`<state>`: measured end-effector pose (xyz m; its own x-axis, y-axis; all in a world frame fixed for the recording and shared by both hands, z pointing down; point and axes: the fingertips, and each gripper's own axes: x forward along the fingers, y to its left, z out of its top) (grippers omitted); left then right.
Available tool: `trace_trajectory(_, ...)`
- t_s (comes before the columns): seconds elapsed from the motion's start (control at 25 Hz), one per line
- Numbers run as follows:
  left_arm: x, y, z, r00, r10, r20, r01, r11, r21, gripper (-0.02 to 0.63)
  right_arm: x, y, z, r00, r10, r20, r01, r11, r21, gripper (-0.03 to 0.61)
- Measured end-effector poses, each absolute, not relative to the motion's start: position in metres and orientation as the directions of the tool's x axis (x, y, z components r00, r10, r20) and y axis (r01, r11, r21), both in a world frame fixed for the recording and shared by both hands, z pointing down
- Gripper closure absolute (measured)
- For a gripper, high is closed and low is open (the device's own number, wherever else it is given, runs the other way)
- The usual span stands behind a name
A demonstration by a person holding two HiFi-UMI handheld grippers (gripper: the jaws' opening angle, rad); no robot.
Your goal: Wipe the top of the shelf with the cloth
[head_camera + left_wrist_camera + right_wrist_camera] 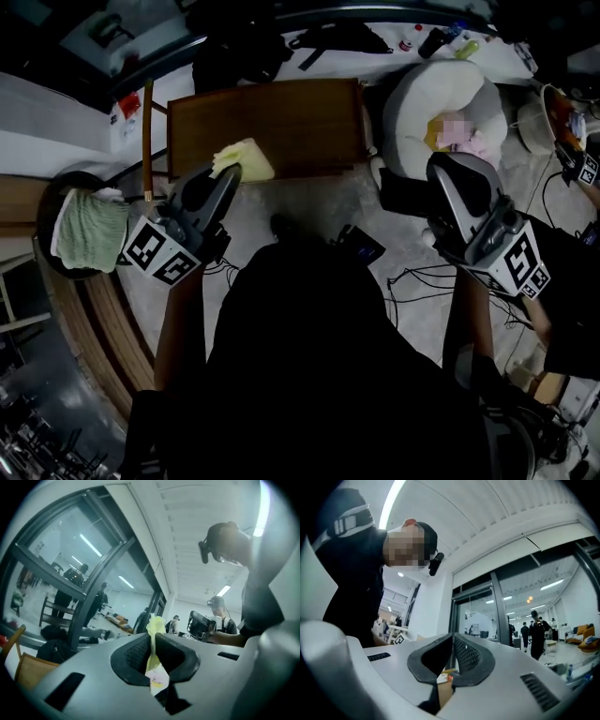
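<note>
Gripping, left gripper [228, 175]: its jaws are pressed tight on the cloth [247, 157]. A thin yellow fold is pinched edge-on between the pads. Its own view shows only that strip, and the jaws cut off the rest.
Right gripper [452, 171]: the jaws are brought together with nothing between them. A low slit under the pads shows blurred cardboard-coloured shapes that cannot be identified.
Person's dark clothing [319, 366]: it sits behind both grippers, fills the lower head view and blocks most of the floor [328, 202].
Cloth: pale yellow and bunched just beyond the left gripper's tips, it rests on the shelf top [281, 117]. How much of it lies under the gripper is hidden.
Shelf top: the brown wood is ahead of the left gripper and to the right gripper's left. The left gripper partly covers its near edge, and its lower parts are out of sight.
Cushion [417, 108]: white and round, it lies just ahead of the right gripper. What lies in it is too unclear to name.
Green towel [89, 230]: it is heaped in a dark basket [70, 180] to the left gripper's left, well apart from it.
</note>
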<state>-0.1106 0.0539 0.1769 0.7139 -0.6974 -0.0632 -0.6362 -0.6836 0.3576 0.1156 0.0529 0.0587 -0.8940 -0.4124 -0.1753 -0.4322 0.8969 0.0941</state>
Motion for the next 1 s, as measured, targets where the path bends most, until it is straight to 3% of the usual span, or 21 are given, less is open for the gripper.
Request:
trace_trajectory(0.4,-0.034,0.172,0.107,0.802,-0.592,-0.075,-0.566,-0.795,0.218,0.580,0.135,0.150,0.056,-0.915,-0.379,-0.138,-0.393,0.914,0.096,0.552)
trace_trajectory(0.76,-0.066,0.253,0.067,0.826,-0.548,-0.133,-0.535,-0.836,0.121,0.580,0.083,0.239,0.045,-0.912,-0.373,-0.169,-0.391,0.916,0.087,0.552)
trace_trajectory(1.0,-0.131,0.337,0.076,0.835,-0.532,-0.140,-0.516,-0.845,0.139,0.580,0.005,0.321,0.056,-0.914,-0.381,-0.139,-0.392,0.918,0.065,0.552)
